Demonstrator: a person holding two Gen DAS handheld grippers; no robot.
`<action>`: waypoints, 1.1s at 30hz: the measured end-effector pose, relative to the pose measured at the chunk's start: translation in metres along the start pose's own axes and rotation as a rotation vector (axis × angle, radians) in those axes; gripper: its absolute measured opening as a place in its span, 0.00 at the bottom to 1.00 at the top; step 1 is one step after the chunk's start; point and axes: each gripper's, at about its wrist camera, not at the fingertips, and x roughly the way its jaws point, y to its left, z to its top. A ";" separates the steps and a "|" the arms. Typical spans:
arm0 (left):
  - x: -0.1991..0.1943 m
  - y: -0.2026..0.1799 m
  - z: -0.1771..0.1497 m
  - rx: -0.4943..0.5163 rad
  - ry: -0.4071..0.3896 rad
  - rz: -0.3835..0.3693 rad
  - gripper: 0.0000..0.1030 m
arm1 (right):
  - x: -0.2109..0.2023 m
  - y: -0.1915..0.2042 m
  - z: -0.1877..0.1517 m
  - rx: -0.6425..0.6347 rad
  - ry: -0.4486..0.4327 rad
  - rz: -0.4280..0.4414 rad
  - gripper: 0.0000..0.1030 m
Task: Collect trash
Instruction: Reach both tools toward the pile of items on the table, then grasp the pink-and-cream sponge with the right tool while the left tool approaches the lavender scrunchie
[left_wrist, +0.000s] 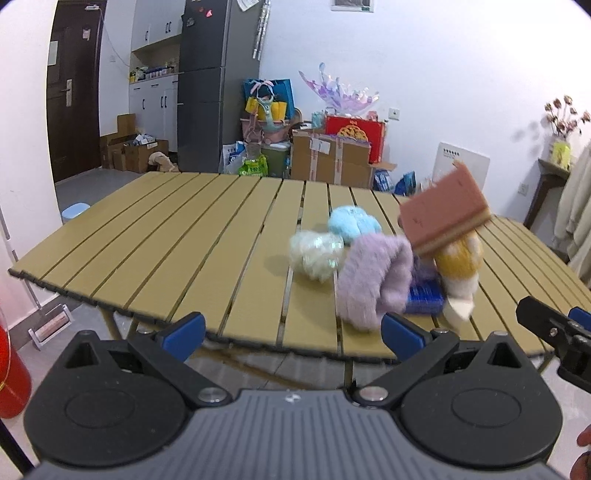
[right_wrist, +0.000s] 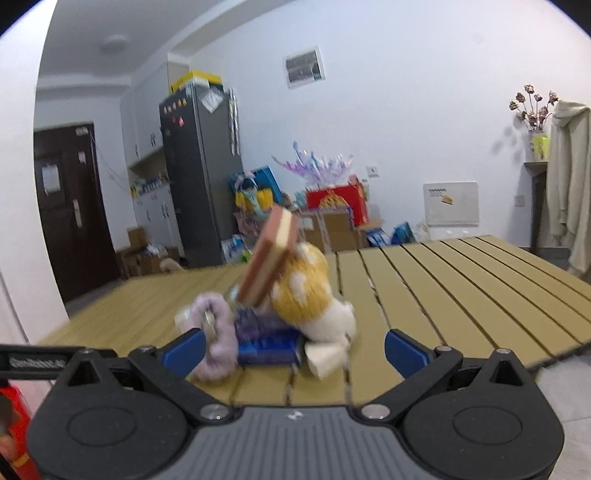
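Both grippers stand off the near edge of the table (left_wrist: 155, 229), apparently staged for an approach. The left gripper (left_wrist: 291, 332) is spread wide and empty. The right gripper (right_wrist: 293, 349) is likewise released and empty, aimed straight at the pile.

The pile sits on the table near that edge. It comprises a purple furry piece (left_wrist: 373, 280), a blue packet (right_wrist: 269, 345) beneath it, a yellow spotted plush (right_wrist: 303, 291), a pale crumpled ball (left_wrist: 314, 254) and a light-blue ball (left_wrist: 351, 223) behind.

A pink-and-cream sponge (right_wrist: 269, 254) is tilted above the plush; motion blur prevents telling whether it rests on it.
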 end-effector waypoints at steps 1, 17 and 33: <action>0.005 0.000 0.004 -0.006 -0.009 -0.001 1.00 | 0.007 0.000 0.003 0.010 -0.013 0.017 1.00; 0.065 0.017 0.034 -0.038 0.002 0.039 1.00 | 0.114 0.009 0.040 0.008 -0.102 0.024 0.92; 0.077 0.013 0.031 -0.031 0.016 0.056 1.00 | 0.134 0.006 0.038 0.022 -0.124 0.104 0.34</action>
